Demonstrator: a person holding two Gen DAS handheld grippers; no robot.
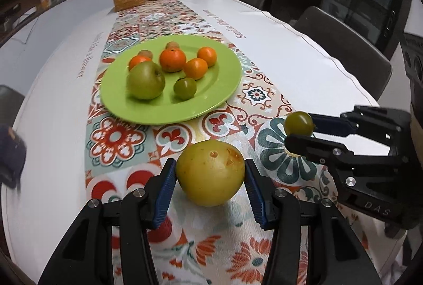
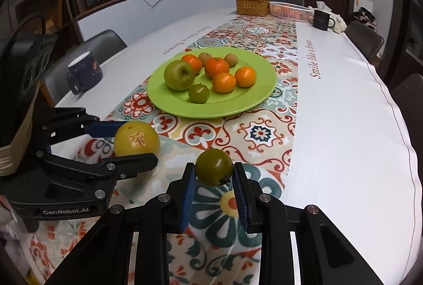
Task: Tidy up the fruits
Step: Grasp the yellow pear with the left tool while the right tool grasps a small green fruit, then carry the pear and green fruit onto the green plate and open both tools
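My left gripper point(image 1: 210, 169) is shut on a large yellow-green fruit point(image 1: 210, 172) with brown blemishes, held just above the patterned runner. That same yellow fruit point(image 2: 137, 139) and left gripper point(image 2: 124, 141) show at the left of the right wrist view. My right gripper point(image 2: 214, 174) is shut on a small green tomato point(image 2: 214, 166); in the left wrist view this tomato point(image 1: 299, 123) and right gripper point(image 1: 301, 133) sit at the right. Beyond both lies a green plate point(image 1: 216, 97) point(image 2: 253, 105) with a green apple point(image 1: 145, 80), a small green tomato point(image 1: 185, 88), several oranges point(image 1: 172, 60) and small brown fruits.
A dark blue mug point(image 2: 84, 72) stands at the left table edge. At the far end are a wicker basket point(image 2: 252, 6), a pink colander point(image 2: 290, 10), a black mug point(image 2: 321, 19) and a cloth. Dark chairs point(image 1: 341, 47) line both sides of the white-clothed table.
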